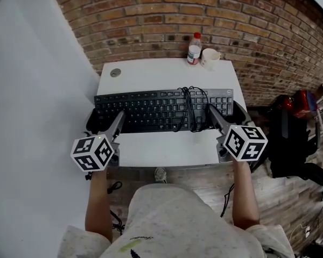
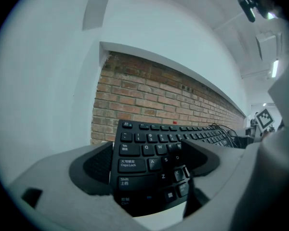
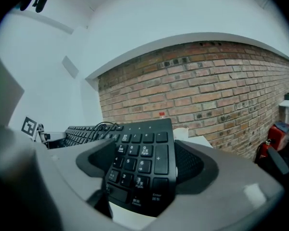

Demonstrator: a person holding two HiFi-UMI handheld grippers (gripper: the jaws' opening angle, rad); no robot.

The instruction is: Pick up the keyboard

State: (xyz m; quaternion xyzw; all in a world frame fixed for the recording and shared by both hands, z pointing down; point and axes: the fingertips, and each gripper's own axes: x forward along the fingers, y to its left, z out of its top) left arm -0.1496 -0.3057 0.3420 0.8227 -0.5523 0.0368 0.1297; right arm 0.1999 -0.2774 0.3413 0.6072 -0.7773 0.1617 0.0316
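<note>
Keyboard ends sit gripped inside left tongs and right tongs.

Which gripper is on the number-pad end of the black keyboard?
The right gripper: the number keys of the black keyboard sit between its jaws. The left gripper grips the opposite end, where the Tab and Caps Lock keys are.

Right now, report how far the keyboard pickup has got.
Done: a gripper sits at each end of the keyboard. In hand: the left gripper is shut on its letter-key end, the right gripper on its number pad. Left: raising it off the white desk; whether it has cleared the desk yet cannot be told.
</note>
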